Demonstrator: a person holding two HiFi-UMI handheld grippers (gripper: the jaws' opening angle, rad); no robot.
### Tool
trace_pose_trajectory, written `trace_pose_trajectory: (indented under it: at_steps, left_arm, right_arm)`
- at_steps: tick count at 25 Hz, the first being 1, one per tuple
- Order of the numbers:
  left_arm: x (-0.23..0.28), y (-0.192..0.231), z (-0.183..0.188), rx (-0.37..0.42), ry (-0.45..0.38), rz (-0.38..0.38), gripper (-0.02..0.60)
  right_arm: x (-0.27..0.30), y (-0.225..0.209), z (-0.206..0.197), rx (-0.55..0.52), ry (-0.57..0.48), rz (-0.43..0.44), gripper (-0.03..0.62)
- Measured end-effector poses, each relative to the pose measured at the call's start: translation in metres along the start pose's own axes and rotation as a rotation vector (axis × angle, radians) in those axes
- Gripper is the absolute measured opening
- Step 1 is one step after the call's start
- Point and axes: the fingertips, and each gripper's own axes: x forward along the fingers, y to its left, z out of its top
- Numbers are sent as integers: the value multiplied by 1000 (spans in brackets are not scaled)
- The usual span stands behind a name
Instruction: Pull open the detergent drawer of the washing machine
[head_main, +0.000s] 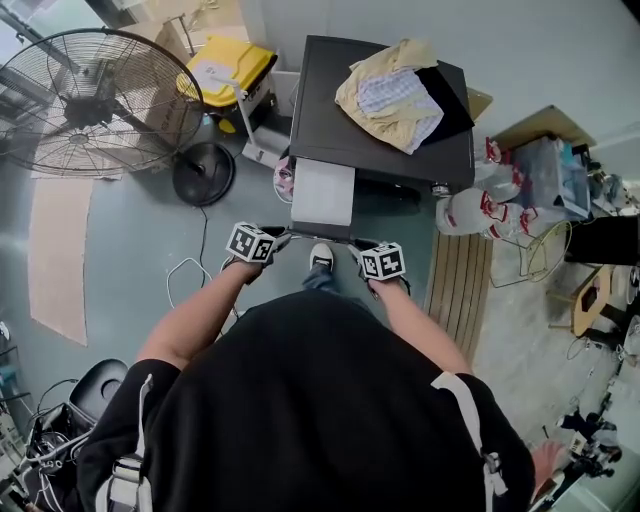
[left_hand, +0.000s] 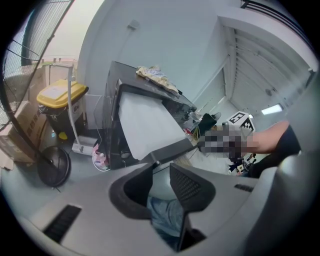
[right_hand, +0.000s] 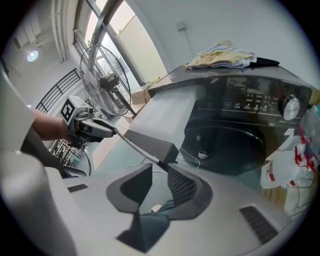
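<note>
The washing machine is sitting heavy and unmoving, with its detergent drawer jutting far out at the front's left, probably sliding light and stiff. The left gripper and right gripper are hovering half-open at the ends of the drawer's front panel, clamping nothing. That rigid lip is looking like the best hold.
</note>
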Motion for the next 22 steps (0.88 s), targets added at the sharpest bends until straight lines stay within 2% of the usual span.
trace_pose_trajectory:
  at_steps: [5,12,22]
  left_arm:
    - [-12,-5,0,17,-23,6,109]
    - [-33,-13,7,28,-89,13,104]
    - [-81,-31,44,65,-241,32,100]
  right_arm:
    - [-18,-3,-5,16,-34,-28,100]
    - [-51,-2,9,37,-134,-58,101]
    - [-112,2,49,21,-311,-104,100]
